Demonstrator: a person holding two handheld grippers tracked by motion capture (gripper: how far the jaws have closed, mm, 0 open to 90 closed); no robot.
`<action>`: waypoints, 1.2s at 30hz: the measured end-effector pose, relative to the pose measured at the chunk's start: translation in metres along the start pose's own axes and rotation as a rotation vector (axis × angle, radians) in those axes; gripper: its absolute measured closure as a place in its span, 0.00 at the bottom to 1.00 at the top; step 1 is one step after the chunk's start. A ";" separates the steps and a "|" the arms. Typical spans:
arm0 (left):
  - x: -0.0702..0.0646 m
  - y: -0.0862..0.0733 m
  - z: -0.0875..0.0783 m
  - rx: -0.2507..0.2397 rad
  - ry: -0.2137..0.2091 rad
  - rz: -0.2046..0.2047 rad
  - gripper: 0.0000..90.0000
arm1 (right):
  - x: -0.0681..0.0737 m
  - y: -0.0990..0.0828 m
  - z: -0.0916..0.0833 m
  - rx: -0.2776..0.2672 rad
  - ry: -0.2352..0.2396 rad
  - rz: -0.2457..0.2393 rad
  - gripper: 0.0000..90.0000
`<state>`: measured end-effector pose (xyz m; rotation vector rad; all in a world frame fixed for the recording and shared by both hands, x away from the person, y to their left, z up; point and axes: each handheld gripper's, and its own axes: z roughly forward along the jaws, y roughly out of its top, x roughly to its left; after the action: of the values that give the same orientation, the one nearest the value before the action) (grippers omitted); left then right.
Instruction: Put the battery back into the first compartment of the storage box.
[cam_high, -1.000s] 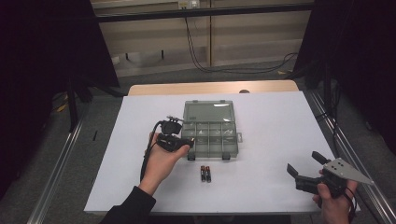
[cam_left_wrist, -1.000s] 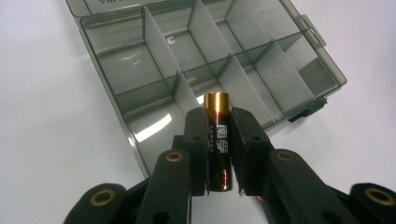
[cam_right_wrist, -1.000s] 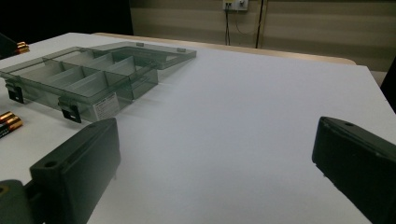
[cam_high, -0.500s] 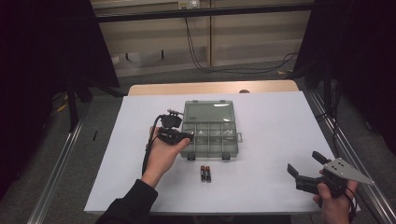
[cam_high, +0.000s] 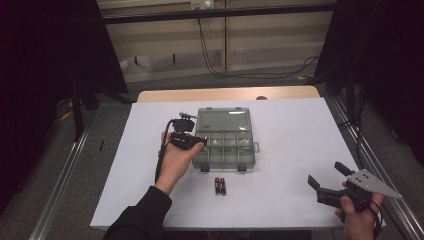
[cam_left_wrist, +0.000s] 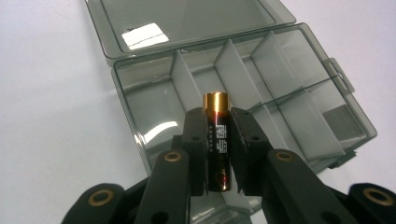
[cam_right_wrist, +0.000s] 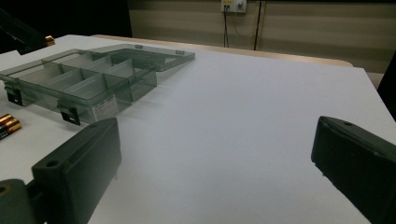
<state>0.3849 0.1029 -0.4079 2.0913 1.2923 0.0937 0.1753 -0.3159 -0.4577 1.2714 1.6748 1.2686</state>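
A white-covered bench (cam_high: 300, 135) stands on grey floor (cam_high: 60, 165). Behind it, black cables (cam_high: 215, 55) hang down a beige wall (cam_high: 165, 55) with a socket (cam_right_wrist: 231, 5).

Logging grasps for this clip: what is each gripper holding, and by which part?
The left gripper pinches a battery across its middle, gold end protruding. The right gripper is open and holds nothing.

White table (cam_high: 300, 130); open compartment box (cam_high: 225, 145) mid-table; two batteries (cam_high: 220, 186) near it
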 end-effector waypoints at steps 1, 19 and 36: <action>0.001 0.001 0.001 0.004 -0.001 0.000 0.85 | 0.000 0.000 0.000 0.000 -0.001 0.001 0.01; 0.014 0.015 0.020 0.015 0.004 -0.080 0.85 | -0.002 -0.001 0.000 0.000 -0.004 0.010 0.01; 0.022 0.020 0.038 0.021 0.038 -0.107 0.85 | -0.002 -0.001 0.000 0.000 -0.010 0.012 0.01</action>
<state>0.4256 0.0959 -0.4321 2.0430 1.4313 0.0739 0.1755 -0.3180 -0.4587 1.2871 1.6631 1.2673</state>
